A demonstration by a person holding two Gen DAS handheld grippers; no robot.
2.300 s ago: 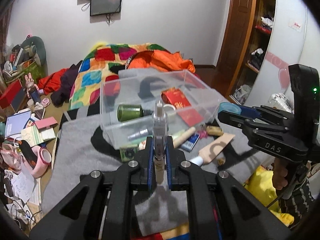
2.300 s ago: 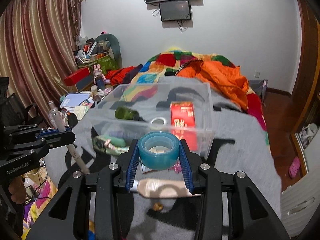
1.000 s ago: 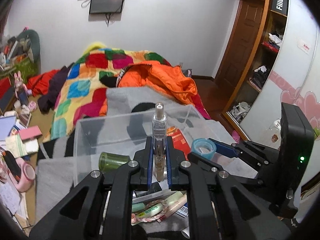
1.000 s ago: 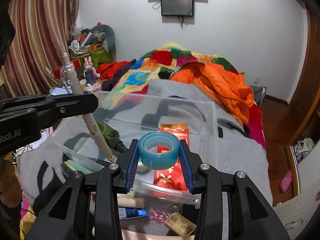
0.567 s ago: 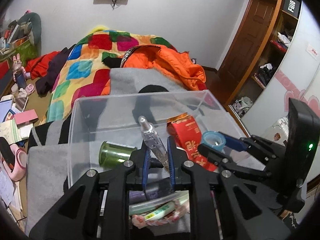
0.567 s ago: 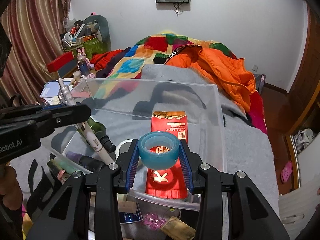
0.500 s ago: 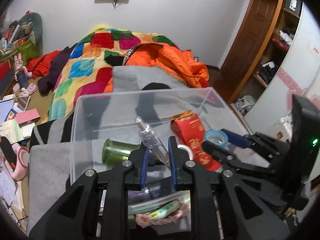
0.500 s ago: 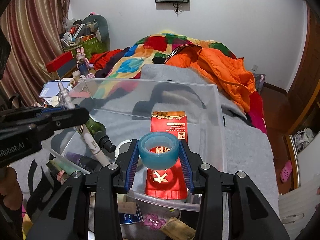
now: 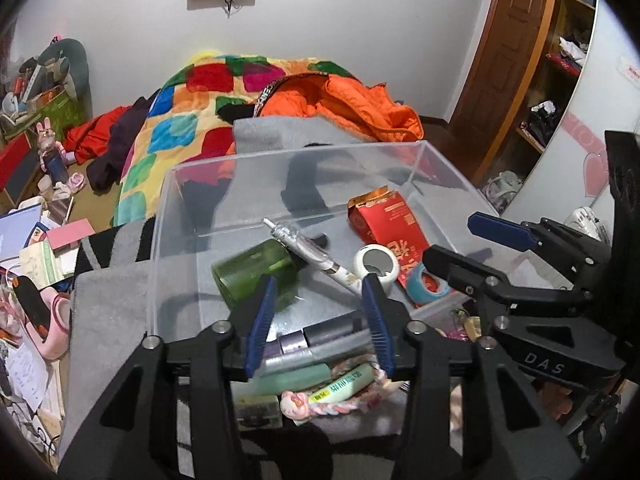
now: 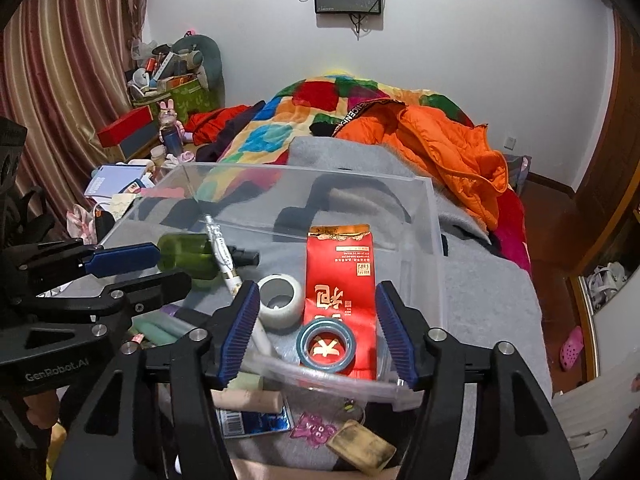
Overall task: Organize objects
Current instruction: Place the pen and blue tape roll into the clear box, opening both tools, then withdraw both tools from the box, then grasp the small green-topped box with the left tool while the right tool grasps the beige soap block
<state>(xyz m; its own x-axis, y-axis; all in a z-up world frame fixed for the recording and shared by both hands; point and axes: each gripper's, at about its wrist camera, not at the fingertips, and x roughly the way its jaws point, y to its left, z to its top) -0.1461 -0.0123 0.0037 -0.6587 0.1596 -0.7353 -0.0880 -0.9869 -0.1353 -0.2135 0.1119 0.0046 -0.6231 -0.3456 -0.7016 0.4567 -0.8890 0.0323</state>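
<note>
A clear plastic box [image 9: 168, 208] [image 10: 436, 240] stands on a grey blanket. Inside lie a green bottle [image 9: 256, 272] [image 10: 188, 254], a clear-and-white pen-shaped bottle [image 9: 308, 252] [image 10: 222, 258], a white tape roll [image 9: 376, 266] [image 10: 280, 296], a red packet [image 9: 392, 224] [image 10: 340, 280] and a blue tape roll [image 9: 426, 288] [image 10: 326, 344] resting on the packet. My left gripper [image 9: 318, 322] is open and empty over the box's near edge. My right gripper [image 10: 316, 334] is open and empty above the blue tape roll.
Tubes, a pink charm and a barcoded blue pack [image 10: 252, 420] lie on the blanket [image 10: 488, 292] in front of the box. A colourful quilt and orange jacket [image 10: 440, 140] lie behind. Clutter [image 9: 32, 248] fills the floor at left. A wardrobe stands at right.
Both grippers have opened. The pen-shaped bottle has dropped from my left gripper into the box beside the green bottle. The blue tape roll has dropped from my right gripper onto the red packet.
</note>
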